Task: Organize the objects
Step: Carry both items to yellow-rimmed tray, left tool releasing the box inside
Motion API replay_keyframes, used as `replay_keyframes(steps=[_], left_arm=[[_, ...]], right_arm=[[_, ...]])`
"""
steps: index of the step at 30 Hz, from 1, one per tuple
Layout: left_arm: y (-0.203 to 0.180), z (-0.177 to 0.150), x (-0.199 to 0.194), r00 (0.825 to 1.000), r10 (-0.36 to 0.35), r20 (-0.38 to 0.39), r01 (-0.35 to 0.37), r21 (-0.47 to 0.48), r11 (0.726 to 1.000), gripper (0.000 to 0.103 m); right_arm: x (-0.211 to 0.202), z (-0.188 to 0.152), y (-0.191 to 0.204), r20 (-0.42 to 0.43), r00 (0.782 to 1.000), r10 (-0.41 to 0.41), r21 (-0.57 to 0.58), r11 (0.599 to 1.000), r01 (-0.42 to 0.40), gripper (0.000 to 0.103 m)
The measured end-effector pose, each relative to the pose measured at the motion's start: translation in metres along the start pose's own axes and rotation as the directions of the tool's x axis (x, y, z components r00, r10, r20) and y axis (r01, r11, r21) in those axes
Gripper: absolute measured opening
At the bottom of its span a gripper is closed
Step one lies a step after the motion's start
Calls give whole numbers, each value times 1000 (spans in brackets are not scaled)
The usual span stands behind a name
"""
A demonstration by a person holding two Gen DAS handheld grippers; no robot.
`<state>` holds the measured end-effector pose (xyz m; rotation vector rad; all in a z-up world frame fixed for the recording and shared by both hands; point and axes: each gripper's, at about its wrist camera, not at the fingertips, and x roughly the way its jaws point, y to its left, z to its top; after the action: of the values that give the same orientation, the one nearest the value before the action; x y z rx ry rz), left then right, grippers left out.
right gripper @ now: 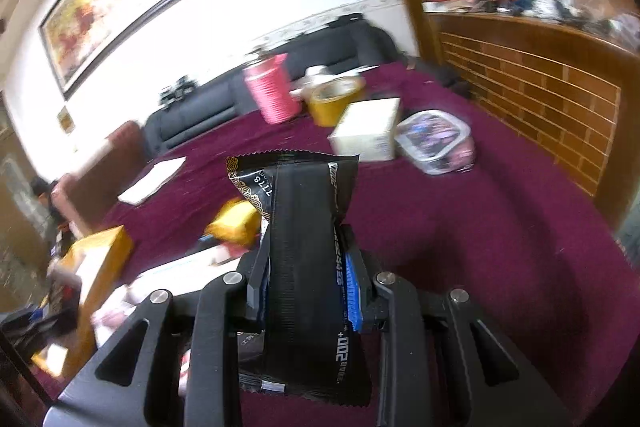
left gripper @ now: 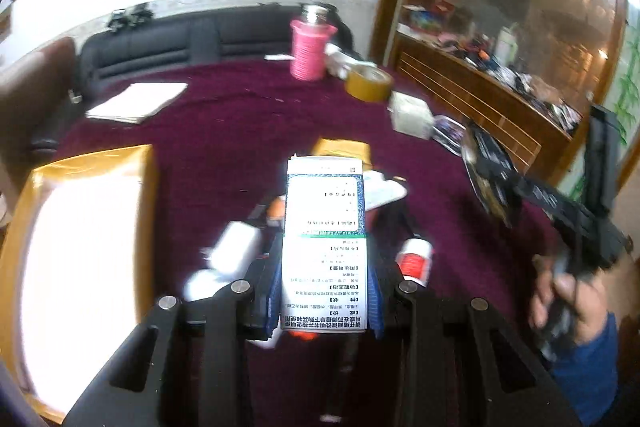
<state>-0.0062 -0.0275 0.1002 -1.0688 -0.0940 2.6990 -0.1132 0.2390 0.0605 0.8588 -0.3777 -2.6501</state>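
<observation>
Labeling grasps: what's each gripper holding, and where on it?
Left gripper clamps a white medicine box across its long sides, near the end closest to the camera. Right gripper pinches a black snack pouch around its middle.

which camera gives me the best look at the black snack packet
The right wrist view: the black snack packet fills its centre, clamped in the right gripper. The left wrist view shows it only small and blurred at its right edge.

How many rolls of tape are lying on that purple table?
1. A yellow tape roll sits at the far side of the tablecloth, right of the pink cup. Clutter nearer the grippers could hide others.
</observation>
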Motion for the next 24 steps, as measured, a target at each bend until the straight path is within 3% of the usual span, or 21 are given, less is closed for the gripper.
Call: replay_keyframes(steps=[3, 7, 14, 21, 24], left_arm=[[24, -5, -10, 1000, 9, 24, -9, -40, 999, 30], [64, -17, -28, 998, 45, 52, -40, -100, 994, 30], [152, -36, -55, 988, 147, 46, -134, -223, 966, 30], [228, -22, -51, 977, 204, -60, -213, -230, 950, 30], [255, -15, -34, 977, 173, -122, -199, -248, 948, 30]], right_arm=[[-3, -12, 36, -47, 995, 84, -24, 996, -85, 25], [1, -27, 88, -134, 973, 189, -74, 977, -200, 25], [17, -55, 179, -312, 886, 344, -131, 908, -399, 26], [43, -55, 258, -423, 827, 370, -179, 860, -477, 26], [61, -52, 288, -442, 828, 345, -211, 857, -470, 26]])
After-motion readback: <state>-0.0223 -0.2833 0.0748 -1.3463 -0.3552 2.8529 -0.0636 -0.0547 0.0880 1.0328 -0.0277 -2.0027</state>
